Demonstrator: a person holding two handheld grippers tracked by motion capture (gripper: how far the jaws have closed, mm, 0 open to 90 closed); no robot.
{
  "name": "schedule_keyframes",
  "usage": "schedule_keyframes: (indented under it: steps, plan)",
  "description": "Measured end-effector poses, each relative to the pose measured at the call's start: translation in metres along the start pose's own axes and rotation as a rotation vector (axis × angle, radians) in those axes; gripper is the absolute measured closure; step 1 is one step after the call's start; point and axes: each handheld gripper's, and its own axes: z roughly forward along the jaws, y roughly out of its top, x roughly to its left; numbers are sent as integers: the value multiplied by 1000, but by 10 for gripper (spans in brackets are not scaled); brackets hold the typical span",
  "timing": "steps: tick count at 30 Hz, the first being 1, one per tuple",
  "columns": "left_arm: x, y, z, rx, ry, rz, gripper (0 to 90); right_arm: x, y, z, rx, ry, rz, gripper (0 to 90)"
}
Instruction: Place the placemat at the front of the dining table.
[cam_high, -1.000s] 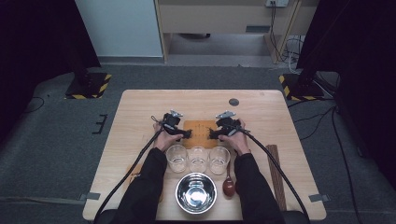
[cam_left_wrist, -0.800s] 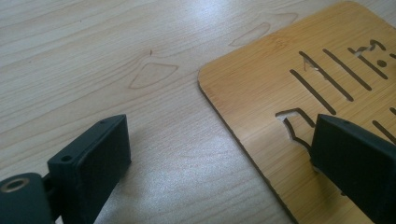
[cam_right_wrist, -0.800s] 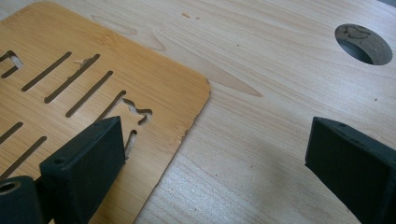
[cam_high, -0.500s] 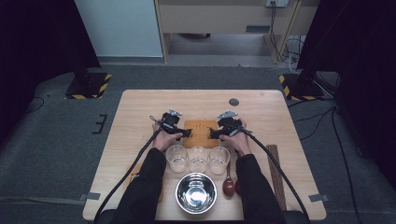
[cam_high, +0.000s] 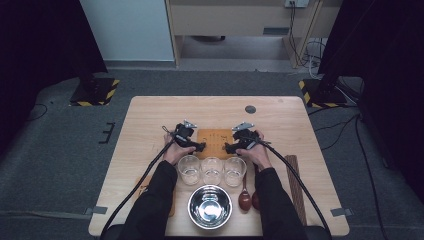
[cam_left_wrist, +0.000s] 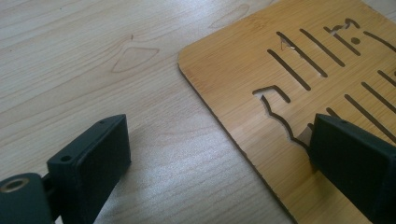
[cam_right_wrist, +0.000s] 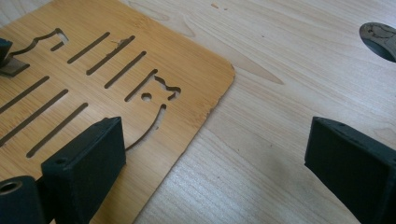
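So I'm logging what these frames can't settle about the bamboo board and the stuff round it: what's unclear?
- Bamboo board, high view: both side edges sit under the left gripper and right gripper; cutouts too small to read.
- Board, both gripper views: cut off by the frame; whether the jaws touch it is unclear.
- Spoons, high view: partly hidden by the right sleeve.
- Glasses: contents too small to tell.
- Dark disc, right gripper view: cut off by the edge.
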Motion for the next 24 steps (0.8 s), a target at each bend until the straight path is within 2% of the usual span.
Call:
schedule_keyframes:
  steps: [7, 14, 18, 24]
  plan:
    - [1, -1, 1, -5, 14, -3, 25, 3, -1, -1, 21, 30, -8, 50]
    - [5, 0, 4, -25, 28, -13, 20, 2, 2, 4, 11, 16, -1, 47]
    - [7, 2, 7, -42, 43, -27, 19, -1, 2, 9, -11, 4, 33, 46]
    - [9, 5, 10, -44, 55, -20, 20, -3, 2, 12, -22, -5, 49, 46]
